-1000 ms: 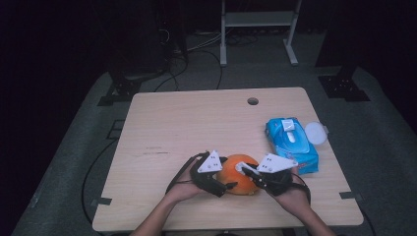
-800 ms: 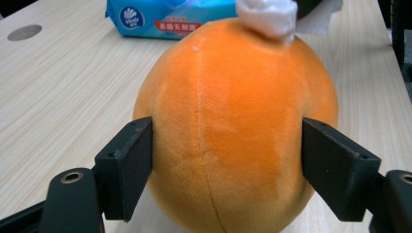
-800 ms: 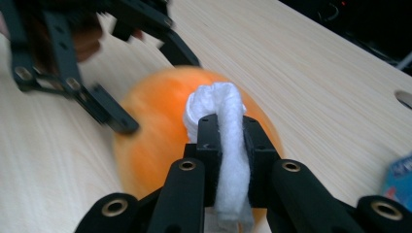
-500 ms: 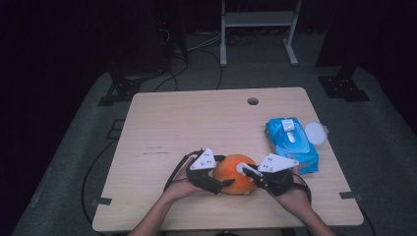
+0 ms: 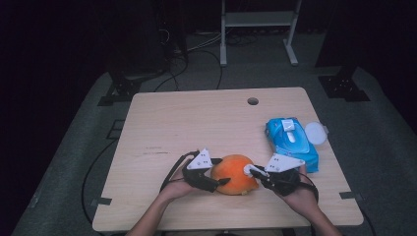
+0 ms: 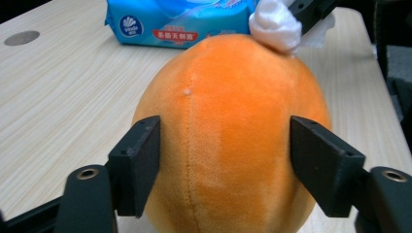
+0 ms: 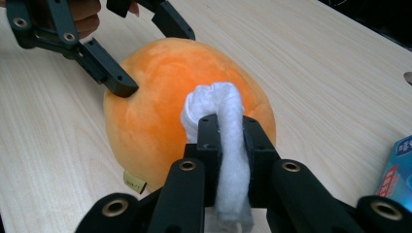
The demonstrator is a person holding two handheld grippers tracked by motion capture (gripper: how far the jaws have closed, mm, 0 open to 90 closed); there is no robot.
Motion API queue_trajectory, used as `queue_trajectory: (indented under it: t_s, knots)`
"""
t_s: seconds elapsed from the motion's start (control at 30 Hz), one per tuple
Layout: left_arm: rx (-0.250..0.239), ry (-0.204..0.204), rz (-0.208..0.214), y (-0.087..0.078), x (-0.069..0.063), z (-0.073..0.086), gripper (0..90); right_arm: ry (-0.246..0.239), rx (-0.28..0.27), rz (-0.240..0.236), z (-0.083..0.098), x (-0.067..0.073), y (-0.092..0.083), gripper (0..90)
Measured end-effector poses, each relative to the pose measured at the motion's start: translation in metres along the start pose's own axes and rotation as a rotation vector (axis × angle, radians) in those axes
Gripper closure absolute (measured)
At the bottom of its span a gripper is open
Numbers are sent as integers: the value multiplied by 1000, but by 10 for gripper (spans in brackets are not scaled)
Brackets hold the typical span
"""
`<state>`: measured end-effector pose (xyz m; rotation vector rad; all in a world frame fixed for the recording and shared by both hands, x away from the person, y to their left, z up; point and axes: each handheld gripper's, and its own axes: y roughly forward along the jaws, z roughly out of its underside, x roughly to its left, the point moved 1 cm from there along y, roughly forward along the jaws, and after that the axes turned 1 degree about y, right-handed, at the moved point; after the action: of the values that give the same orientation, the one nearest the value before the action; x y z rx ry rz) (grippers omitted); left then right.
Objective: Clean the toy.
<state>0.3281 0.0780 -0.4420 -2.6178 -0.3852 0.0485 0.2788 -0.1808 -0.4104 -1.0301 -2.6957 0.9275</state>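
Orange plush (image 5: pixel 235 173): on the tabletop (image 5: pixel 196 123) near its front edge, between my two claws.
Left claw (image 6: pixel 223 160): jaws just closing in, straddling the plush's sides and touching them.
Right claw (image 7: pixel 227 141): clamped on a white wipe (image 7: pixel 218 104), which rests against the plush.
Blue wipes pack (image 5: pixel 290 142): just beyond the plush, behind my right claw.

We see that our left gripper (image 5: pixel 222 181) and right gripper (image 5: pixel 252 173) are matte black, each topped by a grey three-cornered plate. Flat rectangular pads tip the jaws, brass-ringed holes dot their linkages, and black cables loop behind our bare forearms.
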Motion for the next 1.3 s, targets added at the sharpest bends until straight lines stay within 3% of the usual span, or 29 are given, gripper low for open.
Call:
queue_trajectory:
  t_s: [0.13, 0.27, 0.33, 0.4, 0.5, 0.77, 0.83, 0.9, 0.93, 1.07, 1.23, 1.3]
  knots:
    - [-27, -45, 11, 2, 3, -3, 175, -24, 12, 3, -1, 4, 3, 801]
    - [7, -26, -16, 6, 0, -3, 263, -26, 5, -5, -4, 5, 2, 800]
    - [6, -31, -9, 9, -3, -1, 291, -21, -17, -28, -9, 10, 3, 800]
    - [23, -4, -18, 11, -6, -2, 304, -49, -28, -42, -14, 18, 6, 799]
    - [34, -2, -23, 8, -5, -1, 316, -96, -16, -44, -16, 26, 11, 800]
    - [18, -56, -16, 0, 6, 6, 321, -23, -2, -8, -1, 2, 0, 800]
    - [5, -59, -17, -1, 5, 3, 246, -23, 5, -11, 0, 2, 0, 800]
    - [-13, -93, -18, -1, 6, -3, 127, -41, 16, -3, -1, 4, 2, 801]
    - [-24, -95, -23, 0, 5, -5, 114, -46, 18, 1, -1, 4, 3, 800]
    - [1, -46, -23, 4, 2, -5, 221, -54, 1, 8, -6, 9, 2, 801]
    - [24, -50, -30, 2, 4, -1, 298, -108, -11, -38, -14, 31, 6, 800]
    - [20, -61, -26, 0, 6, 1, 309, -115, -8, -39, -13, 31, 7, 801]
